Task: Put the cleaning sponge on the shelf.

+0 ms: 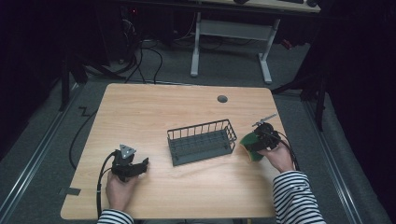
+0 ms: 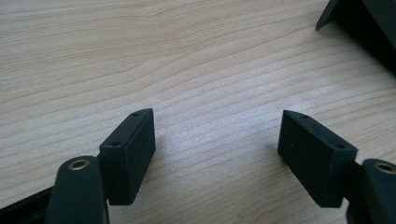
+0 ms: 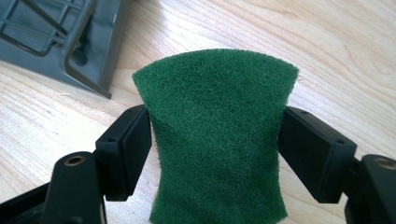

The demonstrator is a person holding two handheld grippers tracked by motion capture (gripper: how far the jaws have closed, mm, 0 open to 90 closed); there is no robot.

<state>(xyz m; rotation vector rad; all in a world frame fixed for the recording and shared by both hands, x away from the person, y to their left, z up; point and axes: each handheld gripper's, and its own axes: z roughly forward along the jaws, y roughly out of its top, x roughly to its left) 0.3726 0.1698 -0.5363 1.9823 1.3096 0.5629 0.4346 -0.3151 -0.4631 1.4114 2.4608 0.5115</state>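
Resting on the pale wooden table [image 1: 187, 186], the left gripper [image 1: 144, 164] has its jaws spread wide with nothing between them. In the middle stands a dark grey wire basket [image 1: 201, 141]. Just right of it, the right gripper [image 3: 215, 140] pinches a green fibrous scouring pad [image 3: 219, 140] at its two side edges. The pad looks light and soft, bending inward; a hold across its narrowed middle seems safest.
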